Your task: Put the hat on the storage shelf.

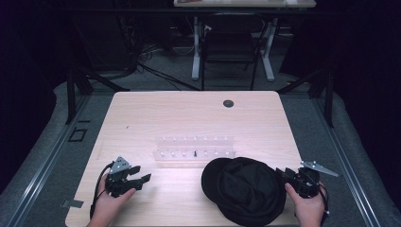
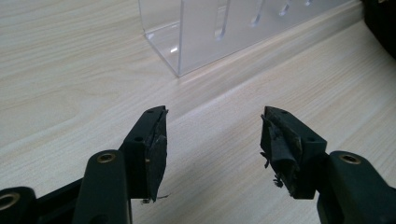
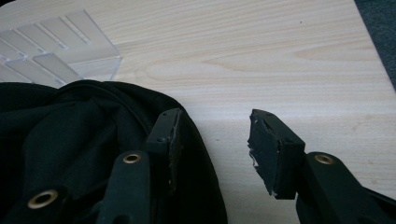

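Black cap [image 1: 245,189] lies near the bench's [image 1: 189,109] near right corner, just before the clear rack [image 1: 195,152]. Right gripper [image 3: 212,149] gapes wide, empty, straddling the cap's edge; probably a grasp, so close squarely on fabric. Left gripper [image 2: 212,140] is wide open, empty.

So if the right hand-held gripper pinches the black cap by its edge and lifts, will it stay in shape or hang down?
The black cap looks like soft cloth with folds, so its crown will probably sag. It seems light, and cloth should hardly slip between the open right hand-held gripper's pads.
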Motion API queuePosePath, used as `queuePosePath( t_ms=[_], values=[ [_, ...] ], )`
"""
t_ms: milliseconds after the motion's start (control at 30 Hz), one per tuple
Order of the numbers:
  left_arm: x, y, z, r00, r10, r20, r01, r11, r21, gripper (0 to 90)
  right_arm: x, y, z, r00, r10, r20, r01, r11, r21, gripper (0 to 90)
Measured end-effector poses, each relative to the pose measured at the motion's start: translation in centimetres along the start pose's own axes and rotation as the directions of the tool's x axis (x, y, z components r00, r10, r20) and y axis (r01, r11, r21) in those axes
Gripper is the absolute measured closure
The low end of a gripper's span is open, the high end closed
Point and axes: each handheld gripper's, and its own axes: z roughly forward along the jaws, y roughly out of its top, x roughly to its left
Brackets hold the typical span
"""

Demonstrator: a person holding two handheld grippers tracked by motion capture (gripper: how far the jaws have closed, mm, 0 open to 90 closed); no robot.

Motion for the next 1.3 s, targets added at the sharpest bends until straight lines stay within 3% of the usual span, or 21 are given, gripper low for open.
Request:
queuePosePath(
  t_ms=[200, 300, 367, 500, 567, 700, 800, 1033, 1100, 1167, 1200, 1233, 1300],
  values=[
    [-0.2, 0.1, 0.0, 1.0000, 0.005, 0.005, -0.005, 1.0000, -0.002, 41.5, 0.4, 0.4, -0.7, 0.9999, 0.007, 0.015, -0.007, 1.000, -0.003, 51.9],
    [-0.3, 0.0, 0.0, 0.9999, 0.009, 0.006, -0.009, 0.9999, -0.004, 41.6, 0.7, 0.5, -0.8, 0.9993, -0.013, 0.036, 0.012, 1.000, 0.020, 51.1],
    [-0.3, -0.1, 0.0, 0.9998, 0.016, 0.007, -0.016, 0.9999, 0.002, 41.6, 1.2, 0.8, -0.8, 0.9982, -0.032, 0.050, 0.029, 0.997, 0.074, 51.1],
    [-0.3, 0.0, -0.3, 0.9998, 0.020, 0.005, -0.020, 0.9998, -0.003, 41.5, 1.7, 1.2, -0.2, 0.9991, -0.029, 0.031, 0.026, 0.993, 0.117, 52.0],
    [-0.2, 0.0, -0.4, 0.9997, 0.026, 0.004, -0.026, 0.9997, -0.005, 41.6, 1.8, 1.3, -0.1, 0.9984, -0.050, 0.025, 0.046, 0.988, 0.146, 51.5],
    [-0.3, 0.0, -0.3, 0.9996, 0.028, 0.006, -0.028, 0.9996, -0.001, 41.6, 1.8, 1.4, -0.2, 0.9979, -0.056, 0.033, 0.051, 0.990, 0.131, 49.5],
    [-0.4, 0.0, -0.2, 0.9994, 0.031, 0.011, -0.031, 0.9995, -0.003, 41.6, 1.5, 1.7, -0.5, 0.9982, -0.052, 0.030, 0.047, 0.988, 0.149, 50.5],
    [-0.5, 0.0, 0.0, 0.9992, 0.037, 0.014, -0.037, 0.9993, 0.005, 41.6, 1.2, 2.4, -1.8, 0.9994, -0.025, 0.025, 0.019, 0.976, 0.217, 54.8],
    [-0.6, 0.0, 0.0, 0.9993, 0.036, 0.015, -0.036, 0.9993, 0.007, 41.5, 0.8, 3.0, -2.5, 0.9964, -0.075, 0.039, 0.061, 0.959, 0.276, 56.3],
    [-0.6, 0.0, 0.0, 0.9993, 0.034, 0.016, -0.034, 0.9994, 0.007, 41.6, 0.8, 3.1, -2.7, 0.9977, -0.064, 0.024, 0.055, 0.959, 0.279, 56.6],
    [-0.6, 0.0, 0.0, 0.9992, 0.037, 0.015, -0.038, 0.9993, 0.008, 41.6, 1.1, 2.9, -2.6, 0.9999, -0.010, 0.006, 0.009, 0.971, 0.239, 56.6],
    [-0.6, 0.0, 0.1, 0.9992, 0.036, 0.016, -0.036, 0.9993, 0.009, 41.5, 1.2, 2.9, -2.6, 0.9999, -0.014, 0.005, 0.013, 0.971, 0.237, 56.6],
    [-0.6, 0.0, 0.1, 0.9992, 0.036, 0.016, -0.036, 0.9993, 0.009, 41.6, 1.2, 3.2, -3.1, 0.9986, -0.048, 0.021, 0.041, 0.961, 0.273, 56.6]
  ],
)
